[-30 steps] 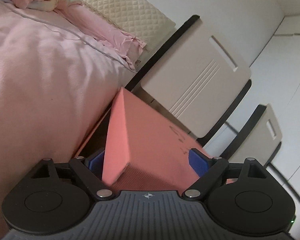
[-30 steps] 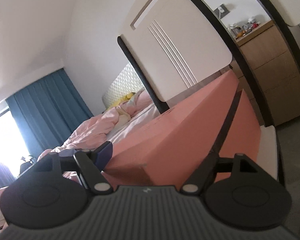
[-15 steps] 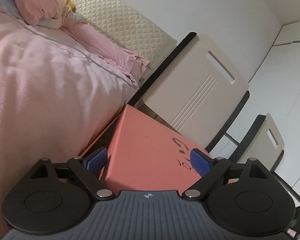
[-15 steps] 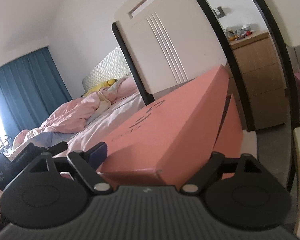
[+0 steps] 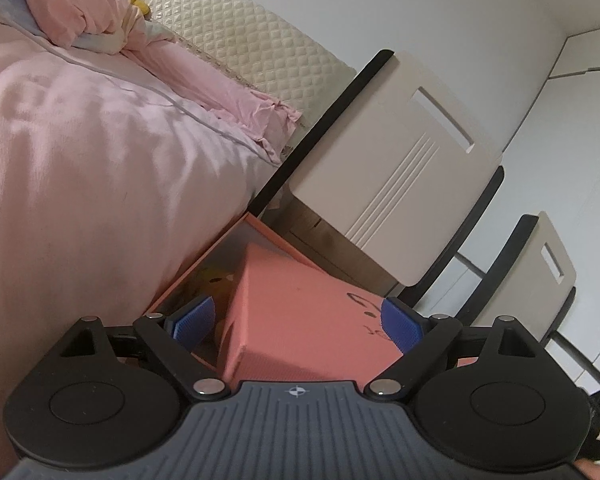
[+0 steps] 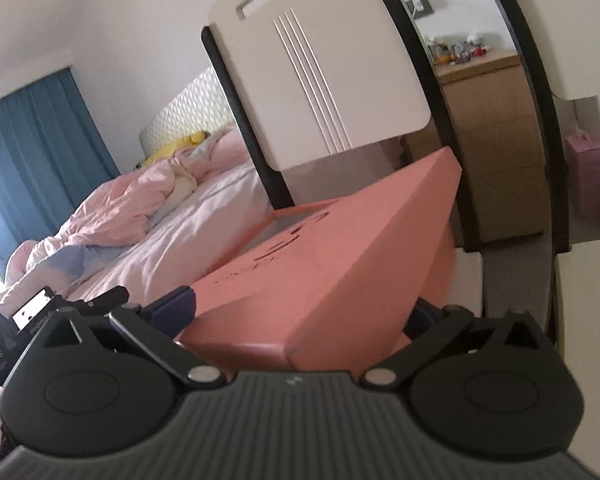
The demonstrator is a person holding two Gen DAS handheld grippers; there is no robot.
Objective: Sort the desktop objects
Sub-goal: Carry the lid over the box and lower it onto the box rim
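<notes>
Left wrist view, lid: a salmon-pink lid point(image 5: 300, 316) lies tilted over an open pink box point(image 5: 224, 248), one corner raised, part of the box's inside uncovered on the bed side.
Left wrist view, left tongs point(image 5: 298, 320): jaws wide apart, blue pads point(image 5: 400, 326) on either side of the lid's near end; the far pad looks close to the lid, the near one stands clear. I read this as not gripping.
Left wrist view, surroundings: a bed point(image 5: 80, 160) with pink covers runs along the box's far side; a white chair back point(image 5: 392, 184) stands behind it.
Right wrist view, right tongs point(image 6: 300, 312): jaws opening, the lid's other end between them, pads not pressing on it.
Right wrist view, box place: what carries the box is hidden; it sits between the bed's edge and the chair.
Doing it well: level the lid and square its corners with the box rim before pressing down, so no side catches inside the wall. Withdraw both tongs straight back, without dragging the lid askew.
</notes>
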